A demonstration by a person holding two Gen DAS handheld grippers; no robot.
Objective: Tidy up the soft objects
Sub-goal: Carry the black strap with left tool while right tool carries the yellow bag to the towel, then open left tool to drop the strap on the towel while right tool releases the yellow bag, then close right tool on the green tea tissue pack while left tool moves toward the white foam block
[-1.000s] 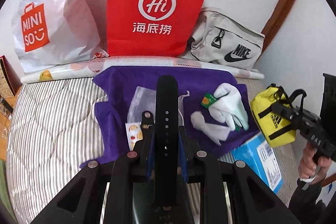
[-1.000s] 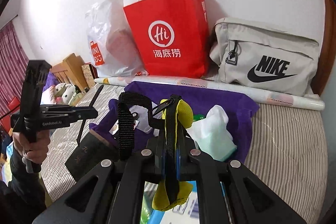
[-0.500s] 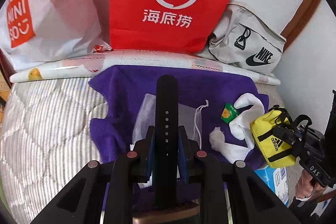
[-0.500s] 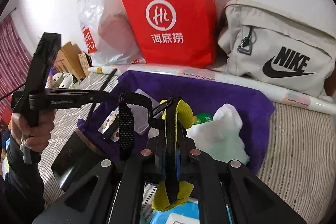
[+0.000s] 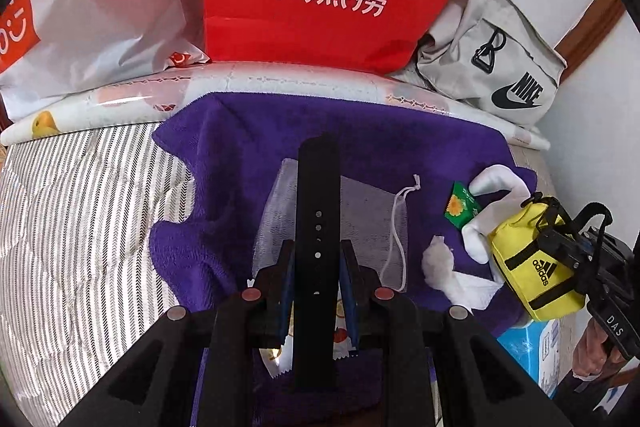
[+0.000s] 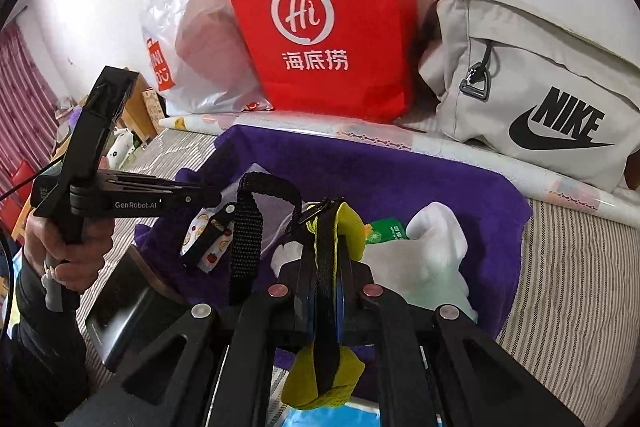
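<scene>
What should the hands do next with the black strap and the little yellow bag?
Probably lower the strap a bit more and set it on the purple towel. The left gripper is shut on it right above the mesh pouch lying there, pointing steeply down. The right gripper is shut on the yellow bag off to the side, so it can wait.

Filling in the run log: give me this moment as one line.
left gripper: shut on black strap | right gripper: shut on yellow Adidas pouch | both above purple towel

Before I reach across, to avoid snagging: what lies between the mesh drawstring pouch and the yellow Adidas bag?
On the purple towel, white socks and a green packet, in the left wrist view.
</scene>
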